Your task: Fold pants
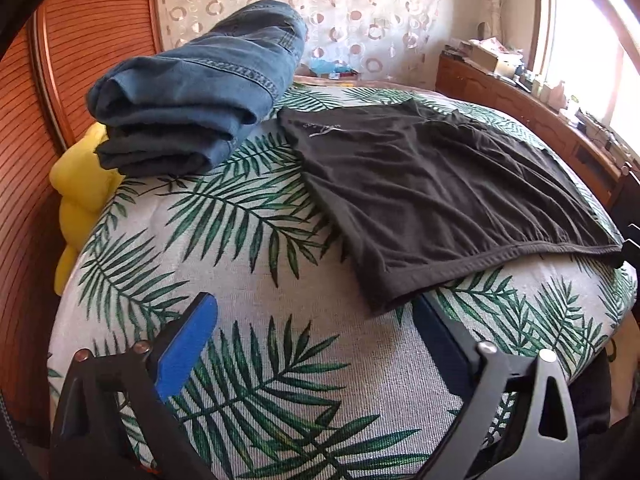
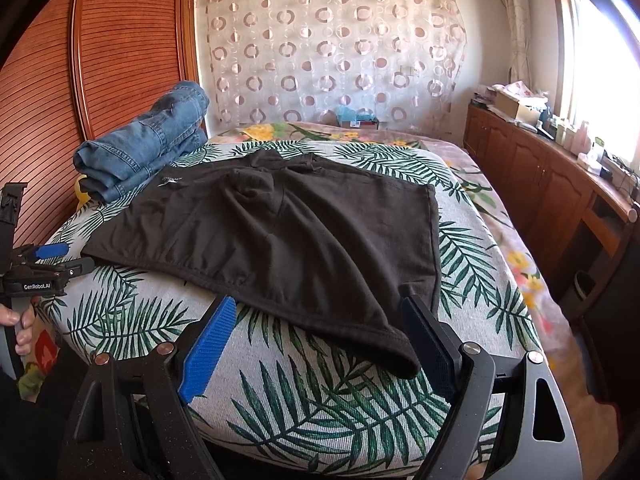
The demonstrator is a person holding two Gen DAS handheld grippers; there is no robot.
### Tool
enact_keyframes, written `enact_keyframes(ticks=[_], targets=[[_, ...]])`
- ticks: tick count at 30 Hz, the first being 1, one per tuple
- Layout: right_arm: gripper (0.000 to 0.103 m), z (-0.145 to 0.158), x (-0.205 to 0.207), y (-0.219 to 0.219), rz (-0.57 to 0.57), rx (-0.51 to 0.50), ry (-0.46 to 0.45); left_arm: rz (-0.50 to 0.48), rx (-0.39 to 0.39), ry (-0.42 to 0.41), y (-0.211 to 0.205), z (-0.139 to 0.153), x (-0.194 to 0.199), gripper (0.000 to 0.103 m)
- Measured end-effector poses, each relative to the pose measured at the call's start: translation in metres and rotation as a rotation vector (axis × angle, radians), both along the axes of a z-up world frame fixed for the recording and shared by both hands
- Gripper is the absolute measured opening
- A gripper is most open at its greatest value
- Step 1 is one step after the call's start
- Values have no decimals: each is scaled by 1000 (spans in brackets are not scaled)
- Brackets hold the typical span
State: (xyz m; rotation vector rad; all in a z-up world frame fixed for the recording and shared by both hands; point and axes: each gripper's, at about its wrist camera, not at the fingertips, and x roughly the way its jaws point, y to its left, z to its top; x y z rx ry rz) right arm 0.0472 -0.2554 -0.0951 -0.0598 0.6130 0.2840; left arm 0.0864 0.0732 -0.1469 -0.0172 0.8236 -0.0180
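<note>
Two grippers, both with jaws spread and holding nothing: your left gripper [image 1: 312, 344] sits at the near-left corner of the black pants [image 1: 432, 196], your right gripper [image 2: 316, 340] straddles the near-right corner, likely lined up for a fold across the leaf-print cushion [image 2: 320, 400]. Folded jeans [image 1: 192, 92] lie just beside the far-left edge and may crowd the fold, with a yellow pillow [image 1: 80, 184] beneath them.

Black pants [image 1: 432, 200] lie flat on the leaf-print cover [image 1: 248, 240] beside folded jeans [image 1: 192, 100], the left gripper [image 1: 316, 320] spread wide near their hem.

Matt black cloth pants [image 2: 296, 232], blue denim jeans [image 1: 200, 96], glossy ribbed wood wardrobe [image 2: 120, 40].
</note>
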Motion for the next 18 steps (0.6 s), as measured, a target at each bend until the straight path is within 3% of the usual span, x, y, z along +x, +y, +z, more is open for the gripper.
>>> enact_keyframes(ticks=[2,6,12,18], targets=[[86,0,0,-1,-3,1,-1,-14,-9,0,2,1,1,85],[86,-4,4,-4,-9,4,4,-46,-50,-17,1,4,-1,64],[86,-9,13,-6,-23,1,23,-90,-47,-37,-9,4,-2,40],[86,-13,18,-13,-43,8,34,-140,-74,-50,-18,10,3,22]])
